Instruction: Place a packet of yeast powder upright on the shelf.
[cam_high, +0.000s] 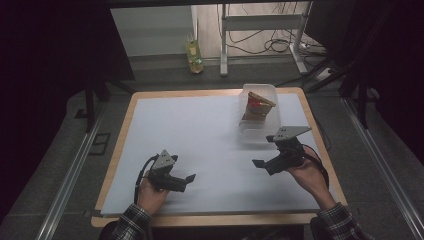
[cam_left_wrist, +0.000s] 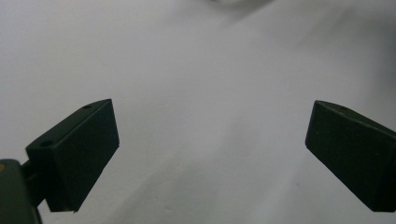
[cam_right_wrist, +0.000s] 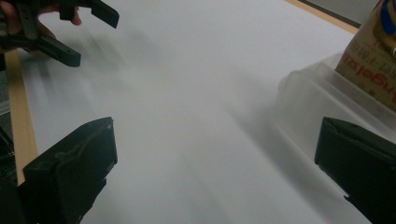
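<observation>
A clear plastic tub (cam_high: 252, 131) stands at the back right of the white-covered table (cam_high: 200, 135); a brown paper pack (cam_high: 257, 106) with red print leans inside it. My right gripper (cam_high: 265, 151) hovers just in front of the tub, jaws wide apart with nothing between them. In the right gripper view the gripper (cam_right_wrist: 215, 140) faces white sheet, with the tub (cam_right_wrist: 308, 102) and the pack (cam_right_wrist: 369, 56) at its right. My left gripper (cam_high: 186, 180) rests low near the front left, open and empty. The left gripper view has that gripper (cam_left_wrist: 210, 130) over bare sheet.
The wooden table edge (cam_high: 200, 219) runs along the front. On the floor beyond the table stand a yellow-green bottle (cam_high: 194, 55), a white metal frame (cam_high: 260, 22) and loose cables (cam_high: 280, 45). The left gripper (cam_right_wrist: 65, 28) shows far off in the right gripper view.
</observation>
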